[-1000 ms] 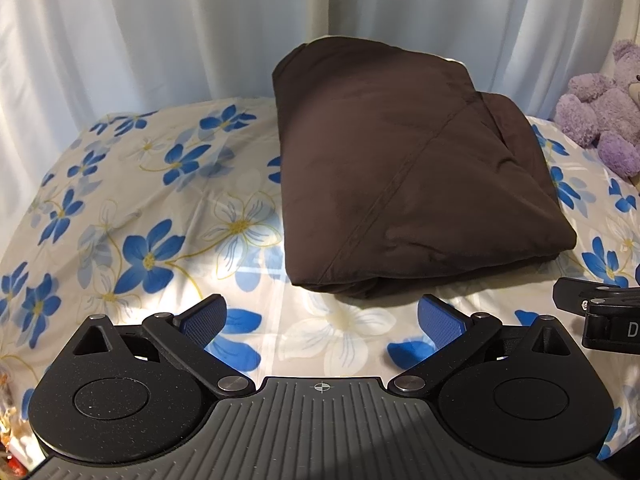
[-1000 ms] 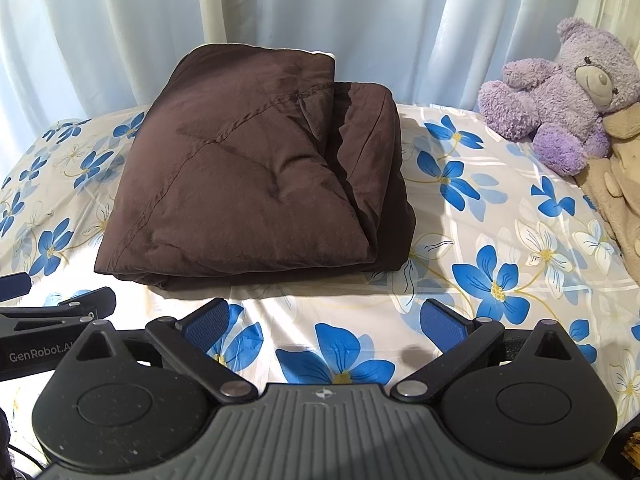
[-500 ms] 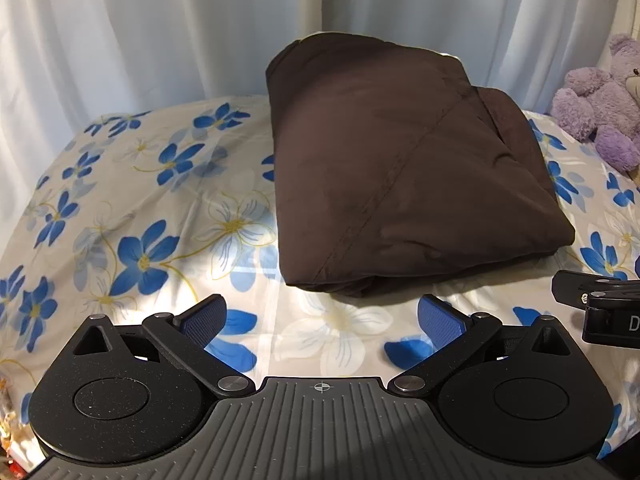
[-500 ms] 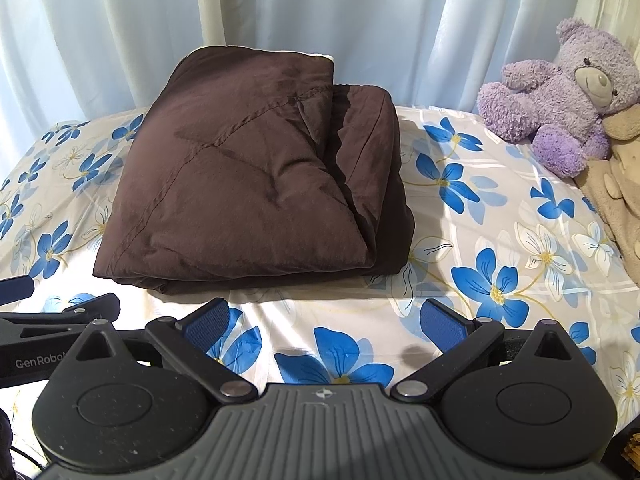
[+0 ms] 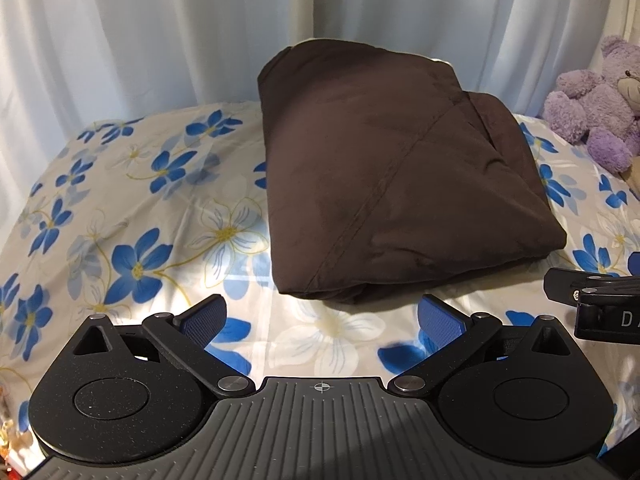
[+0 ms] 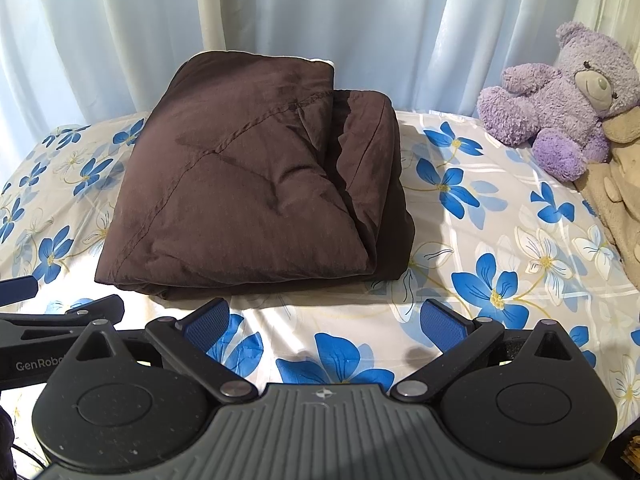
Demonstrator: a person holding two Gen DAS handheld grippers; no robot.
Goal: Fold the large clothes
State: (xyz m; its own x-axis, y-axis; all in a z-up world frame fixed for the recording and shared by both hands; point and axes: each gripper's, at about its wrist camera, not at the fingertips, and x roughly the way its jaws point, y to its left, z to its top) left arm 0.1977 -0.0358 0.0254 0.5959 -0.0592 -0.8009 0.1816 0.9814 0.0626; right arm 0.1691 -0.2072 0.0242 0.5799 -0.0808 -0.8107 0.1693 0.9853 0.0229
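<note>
Lying folded, brown garment (image 6: 248, 188), underlayers hidden

"GenRobo", cut off, stands on the left tool (image 6: 64, 316); "D" shows on the right tool (image 5: 600, 304).

Soft backlight, sharp focus, fisheye-bent edges

A home bedroom: a bed under a flowered sheet (image 6: 500, 240) fills the frame, pale curtains (image 6: 360, 20) hang across the top, and a purple teddy bear (image 6: 560, 96) sits at the upper right
</note>
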